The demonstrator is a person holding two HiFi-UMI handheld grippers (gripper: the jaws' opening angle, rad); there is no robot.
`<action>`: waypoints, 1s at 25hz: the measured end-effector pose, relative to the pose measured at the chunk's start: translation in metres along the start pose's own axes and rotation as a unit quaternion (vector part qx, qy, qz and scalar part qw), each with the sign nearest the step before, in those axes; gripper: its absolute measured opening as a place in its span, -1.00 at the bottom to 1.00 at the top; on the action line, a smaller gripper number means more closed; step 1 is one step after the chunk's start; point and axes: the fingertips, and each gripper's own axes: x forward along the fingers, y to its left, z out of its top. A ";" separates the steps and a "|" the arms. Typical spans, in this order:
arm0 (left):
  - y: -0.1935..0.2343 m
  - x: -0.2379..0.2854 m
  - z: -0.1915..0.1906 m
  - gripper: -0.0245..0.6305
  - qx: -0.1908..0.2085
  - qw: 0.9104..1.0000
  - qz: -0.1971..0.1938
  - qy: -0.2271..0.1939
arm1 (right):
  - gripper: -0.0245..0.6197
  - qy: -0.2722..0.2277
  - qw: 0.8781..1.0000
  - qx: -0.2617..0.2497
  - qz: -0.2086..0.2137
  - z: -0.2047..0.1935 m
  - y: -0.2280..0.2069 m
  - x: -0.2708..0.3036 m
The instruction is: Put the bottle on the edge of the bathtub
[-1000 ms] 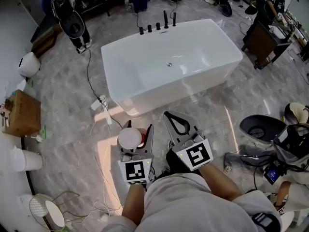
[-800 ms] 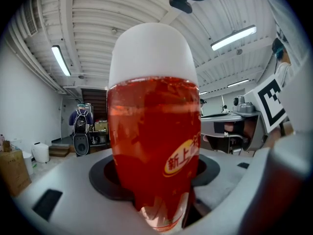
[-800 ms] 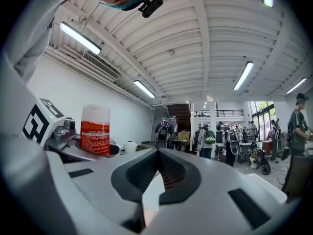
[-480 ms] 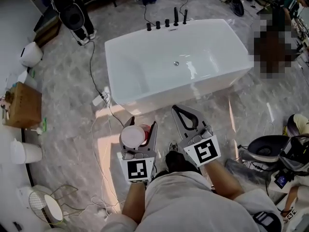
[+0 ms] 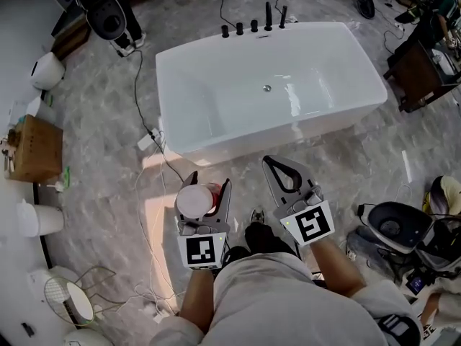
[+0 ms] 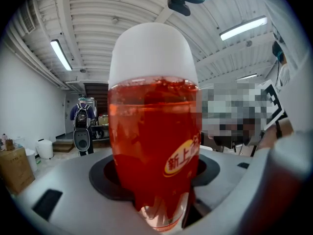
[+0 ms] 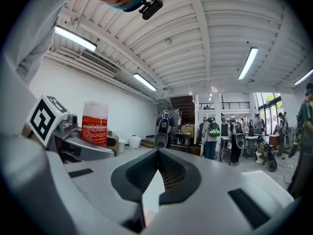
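Note:
A red bottle (image 5: 197, 200) with a white cap stands upright in my left gripper (image 5: 205, 193), which is shut on it, in front of the person's body. The left gripper view is filled by the bottle (image 6: 152, 131), with red contents and a yellow label patch, between the jaws. My right gripper (image 5: 286, 175) is beside it on the right, shut with nothing in it; its jaw tips meet in the right gripper view (image 7: 157, 153), where the bottle (image 7: 95, 123) shows at the left. The white bathtub (image 5: 216, 144) stands on the floor just ahead of both grippers, its near rim a short way beyond them.
Black taps (image 5: 253, 24) line the tub's far rim. A cable and white power strip (image 5: 146, 140) lie on the floor left of the tub. A cardboard box (image 5: 34, 149), white containers (image 5: 37, 218) and a wire item (image 5: 65, 301) sit along the left. Dark gear (image 5: 392, 225) is at the right.
The view has shifted closer over the tub, which now sits lower and nearer the grippers. Both grippers keep their hold and spacing; the bottle stays in the left one.

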 end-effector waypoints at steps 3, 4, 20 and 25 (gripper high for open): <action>-0.006 0.008 -0.005 -0.03 0.001 1.000 -0.001 0.007 | -0.90 0.001 1.000 0.005 0.010 -0.007 -0.008 0.002; -0.006 0.011 -0.007 -0.03 0.003 1.000 -0.002 0.012 | -0.90 0.000 1.000 0.007 0.012 -0.007 -0.011 0.005; 0.011 0.048 -0.042 -0.03 0.001 1.000 -0.015 0.023 | -0.90 0.047 0.997 0.017 0.051 -0.056 -0.012 0.034; 0.024 0.055 -0.066 -0.03 0.002 1.000 -0.029 0.004 | -0.90 0.084 0.994 0.019 0.072 -0.093 -0.001 0.048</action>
